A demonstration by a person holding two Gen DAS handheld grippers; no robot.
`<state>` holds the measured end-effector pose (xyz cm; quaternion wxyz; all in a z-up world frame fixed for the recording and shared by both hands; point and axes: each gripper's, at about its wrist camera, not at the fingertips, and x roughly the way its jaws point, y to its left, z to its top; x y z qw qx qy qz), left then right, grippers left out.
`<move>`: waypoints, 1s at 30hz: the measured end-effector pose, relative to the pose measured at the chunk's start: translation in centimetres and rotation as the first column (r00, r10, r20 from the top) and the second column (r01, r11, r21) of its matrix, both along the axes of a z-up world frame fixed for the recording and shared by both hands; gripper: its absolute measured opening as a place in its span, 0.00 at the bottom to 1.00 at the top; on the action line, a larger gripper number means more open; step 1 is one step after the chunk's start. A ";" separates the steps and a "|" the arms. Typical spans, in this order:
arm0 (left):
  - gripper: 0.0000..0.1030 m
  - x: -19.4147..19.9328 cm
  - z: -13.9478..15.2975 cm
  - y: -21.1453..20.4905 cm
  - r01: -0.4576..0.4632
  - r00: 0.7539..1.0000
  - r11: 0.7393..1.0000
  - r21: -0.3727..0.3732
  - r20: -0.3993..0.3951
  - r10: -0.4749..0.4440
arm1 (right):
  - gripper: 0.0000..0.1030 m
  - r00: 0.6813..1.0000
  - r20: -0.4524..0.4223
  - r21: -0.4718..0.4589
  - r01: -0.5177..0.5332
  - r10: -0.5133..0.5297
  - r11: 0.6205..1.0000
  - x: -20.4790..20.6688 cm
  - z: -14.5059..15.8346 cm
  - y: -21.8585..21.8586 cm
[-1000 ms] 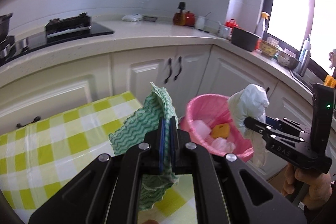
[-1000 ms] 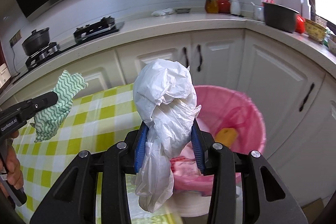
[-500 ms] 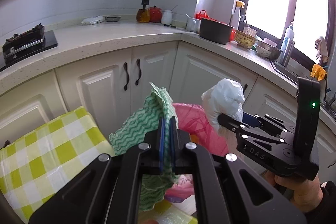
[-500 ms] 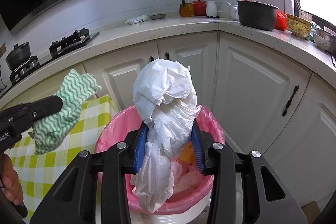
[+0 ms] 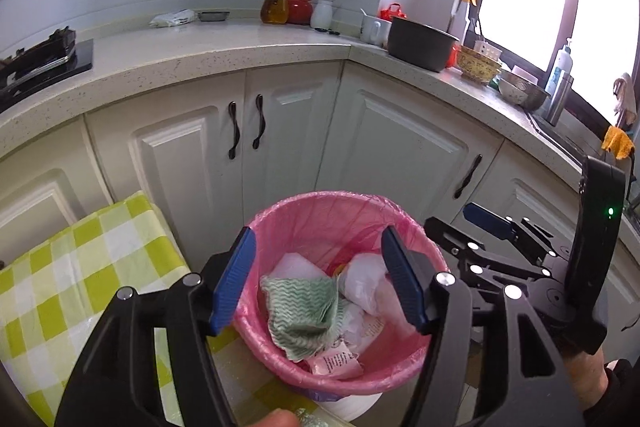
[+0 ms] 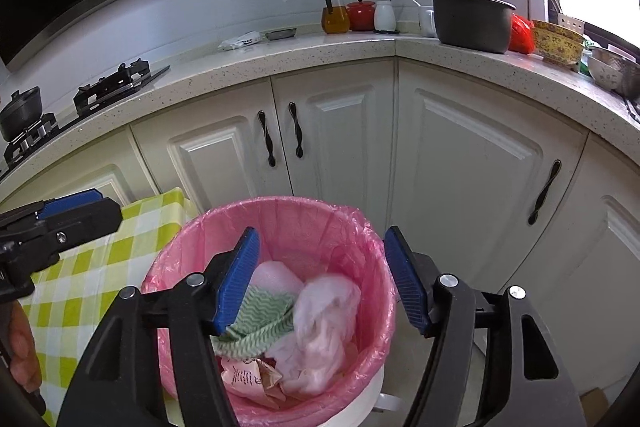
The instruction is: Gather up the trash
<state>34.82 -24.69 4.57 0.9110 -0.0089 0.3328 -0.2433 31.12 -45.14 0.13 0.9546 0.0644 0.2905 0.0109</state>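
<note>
Left wrist view: left gripper (image 5: 318,281) opening, nothing between jaws; right gripper (image 6: 320,281) likewise opening, empty. Green cloth (image 5: 304,311) and white bag (image 6: 320,319) lying inside pink bin (image 5: 280,215). Best kept centred over bin until jaws clear. Bin bottom hidden beneath trash.

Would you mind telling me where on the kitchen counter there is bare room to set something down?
The counter is bare in the broad stretch between the gas hob and the corner, in front of the white packet and small dish. It is crowded from the oil bottle and red pot rightward: the dark pot, yellow bowl and steel bowls.
</note>
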 end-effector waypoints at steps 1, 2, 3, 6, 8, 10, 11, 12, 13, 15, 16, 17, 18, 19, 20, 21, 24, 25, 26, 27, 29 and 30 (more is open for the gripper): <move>0.61 -0.4 0.0 0.5 -0.014 1.000 1.000 0.002 0.003 0.014 | 0.60 1.000 0.003 -0.004 -0.003 0.003 1.000 -0.4 0.0 0.0; 0.61 -0.8 0.0 1.0 -0.027 1.000 1.000 0.004 0.008 0.027 | 0.62 1.000 0.007 -0.012 -0.003 0.003 1.000 -0.9 0.0 0.1; 0.64 -1.5 0.0 1.7 -0.042 0.999 0.999 0.004 0.011 0.042 | 0.63 1.000 0.010 -0.018 -0.003 0.003 1.000 -1.4 0.0 0.1; 0.69 -3.7 -0.4 3.5 -0.084 0.996 0.996 0.007 -0.003 0.084 | 0.69 1.000 0.022 -0.023 0.005 -0.004 1.000 -3.4 0.1 0.5; 0.73 -5.3 -0.6 4.7 -0.099 0.995 0.995 -0.001 -0.011 0.099 | 0.70 0.999 0.031 -0.030 0.010 -0.009 0.999 -4.9 0.3 1.0; 0.74 -7.0 -0.7 5.6 -0.114 0.994 0.994 0.003 -0.003 0.114 | 0.76 0.999 0.044 -0.036 0.009 -0.007 0.999 -6.5 0.5 1.6; 0.76 -7.8 -0.7 6.1 -0.122 0.993 0.993 0.001 0.001 0.122 | 0.76 0.999 0.050 -0.038 0.011 -0.009 0.999 -7.5 0.6 2.1; 0.77 -8.7 -0.7 6.7 -0.137 0.991 0.991 0.001 -0.001 0.137 | 0.76 0.999 0.050 -0.037 0.006 -0.004 0.999 -8.3 0.6 2.5; 0.77 -9.5 -0.7 7.3 -0.147 0.989 0.989 0.004 -0.001 0.147 | 0.78 0.999 0.048 -0.037 0.001 0.001 0.999 -8.8 0.6 2.8; 0.77 -10.9 -0.8 7.8 -0.149 0.989 0.989 0.018 0.007 0.149 | 0.81 0.999 0.036 -0.032 -0.009 0.010 0.999 -10.2 0.4 3.7; 0.77 -11.5 -1.0 8.0 -0.140 0.990 0.990 0.028 0.006 0.140 | 0.81 0.999 0.034 -0.031 -0.012 0.013 0.999 -10.8 0.3 4.0; 0.77 -12.0 -1.1 7.9 -0.131 0.991 0.991 0.035 0.005 0.131 | 0.81 0.999 0.030 -0.034 -0.021 0.022 0.999 -11.5 0.2 4.5; 0.77 -12.5 -1.4 7.8 -0.121 0.993 0.991 0.050 0.004 0.121 | 0.81 0.999 0.025 -0.036 -0.026 0.027 0.999 -12.1 0.0 4.8; 0.77 -12.9 -1.5 7.7 -0.115 0.993 0.992 0.061 0.005 0.115 | 0.82 0.999 0.016 -0.031 -0.031 0.032 0.999 -12.7 -0.1 5.1; 0.77 -13.2 -1.7 7.7 -0.108 0.994 0.992 0.066 0.001 0.108 | 0.82 0.999 0.008 -0.028 -0.031 0.032 0.999 -13.1 -0.3 5.3; 0.77 -13.4 -1.9 7.7 -0.103 0.995 0.992 0.067 -0.006 0.104 | 0.82 1.000 0.000 -0.029 -0.029 0.029 0.999 -13.5 -0.3 5.4; 0.77 -13.8 -2.2 7.6 -0.091 0.996 0.993 0.076 -0.011 0.092 | 0.82 0.999 -0.034 0.001 -0.035 0.035 0.999 -14.1 -0.6 5.3; 0.77 -13.8 -2.3 7.5 -0.089 0.996 0.993 0.081 -0.013 0.090 | 0.82 0.999 -0.043 0.010 -0.031 0.032 0.999 -14.2 -0.7 5.2; 0.77 -13.8 -2.3 7.5 -0.087 0.996 0.993 0.082 -0.015 0.088 | 0.82 0.999 -0.046 0.008 -0.029 0.030 1.000 -14.2 -0.7 5.2; 0.77 -13.8 -2.3 7.5 -0.081 0.996 0.993 0.081 -0.018 0.083 | 0.82 0.998 -0.047 0.006 -0.030 0.030 1.000 -14.2 -0.8 5.2; 0.77 -13.9 -2.2 7.3 -0.075 0.997 0.993 0.090 -0.013 0.077 | 0.82 0.998 -0.046 0.011 -0.032 0.032 0.999 -14.3 -0.6 5.2; 0.77 -13.8 -2.2 7.3 -0.073 0.997 0.993 0.092 -0.012 0.075 | 0.82 0.998 -0.045 0.010 -0.033 0.033 0.999 -14.3 -0.6 5.2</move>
